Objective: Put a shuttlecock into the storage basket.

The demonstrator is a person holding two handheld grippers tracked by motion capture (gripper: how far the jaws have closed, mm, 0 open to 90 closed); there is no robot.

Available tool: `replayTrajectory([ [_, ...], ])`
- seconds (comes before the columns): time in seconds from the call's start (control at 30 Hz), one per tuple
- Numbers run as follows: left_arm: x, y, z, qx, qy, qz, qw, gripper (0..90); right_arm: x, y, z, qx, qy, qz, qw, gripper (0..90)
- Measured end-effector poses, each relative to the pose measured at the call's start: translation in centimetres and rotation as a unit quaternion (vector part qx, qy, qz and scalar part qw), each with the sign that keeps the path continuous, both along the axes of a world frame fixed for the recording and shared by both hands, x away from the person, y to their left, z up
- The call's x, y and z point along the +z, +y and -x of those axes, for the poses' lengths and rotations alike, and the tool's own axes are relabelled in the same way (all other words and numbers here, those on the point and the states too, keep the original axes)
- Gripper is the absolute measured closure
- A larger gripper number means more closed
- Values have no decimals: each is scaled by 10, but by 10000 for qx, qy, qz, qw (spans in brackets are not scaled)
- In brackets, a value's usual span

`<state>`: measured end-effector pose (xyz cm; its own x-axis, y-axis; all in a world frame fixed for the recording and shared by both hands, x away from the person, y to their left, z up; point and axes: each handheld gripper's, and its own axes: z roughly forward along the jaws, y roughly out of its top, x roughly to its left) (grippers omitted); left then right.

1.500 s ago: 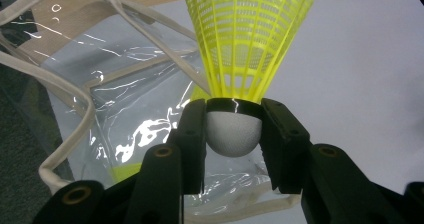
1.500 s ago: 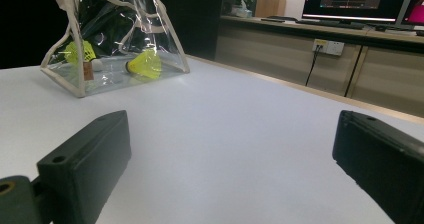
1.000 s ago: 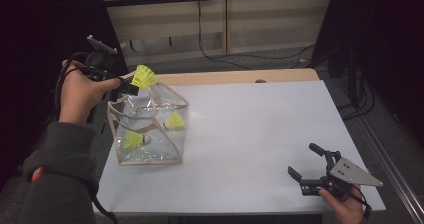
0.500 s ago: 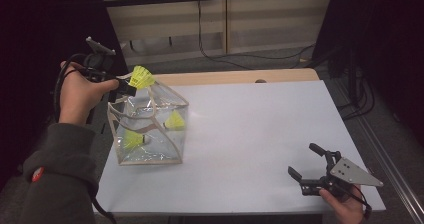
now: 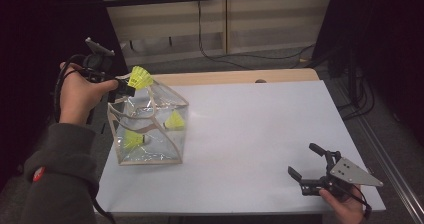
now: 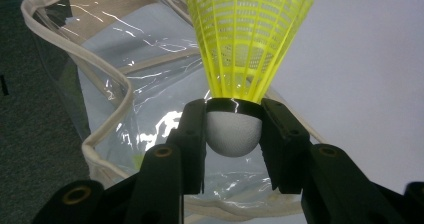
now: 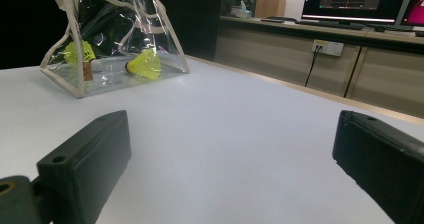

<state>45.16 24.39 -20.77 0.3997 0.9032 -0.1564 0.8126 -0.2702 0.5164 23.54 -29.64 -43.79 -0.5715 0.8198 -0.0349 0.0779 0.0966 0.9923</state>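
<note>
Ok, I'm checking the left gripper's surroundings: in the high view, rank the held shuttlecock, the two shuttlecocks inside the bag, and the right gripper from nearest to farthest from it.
1. Held shuttlecock, clamped in the left gripper over the clear bag.
2. Upper bagged shuttlecock, on the bag's right side.
3. Lower bagged shuttlecock, near the bag's bottom; close to number 2.
4. Right gripper, at the table's near right corner.

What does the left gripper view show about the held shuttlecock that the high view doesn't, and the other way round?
Left gripper view: both jaws press the sides of the held shuttlecock's white cork. High view: two more shuttlecocks inside the clear bag, and the right gripper open at the table's near right corner. Both: the yellow skirt above the bag's mouth.
</note>
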Motion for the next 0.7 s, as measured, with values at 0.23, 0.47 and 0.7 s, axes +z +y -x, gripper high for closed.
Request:
replayTrajectory([
  [0.23,-2,1,0,35,-15,-1,10000,644,0,1,0,-3,-2,-14,10000,19],
  [0.47,-4,2,-1,108,-26,4,9999,644,0,0,0,19,2,16,10000,19],
  [0.7,-6,4,-1,166,-22,-9,9999,644,0,0,0,9,13,1,10000,19],
])
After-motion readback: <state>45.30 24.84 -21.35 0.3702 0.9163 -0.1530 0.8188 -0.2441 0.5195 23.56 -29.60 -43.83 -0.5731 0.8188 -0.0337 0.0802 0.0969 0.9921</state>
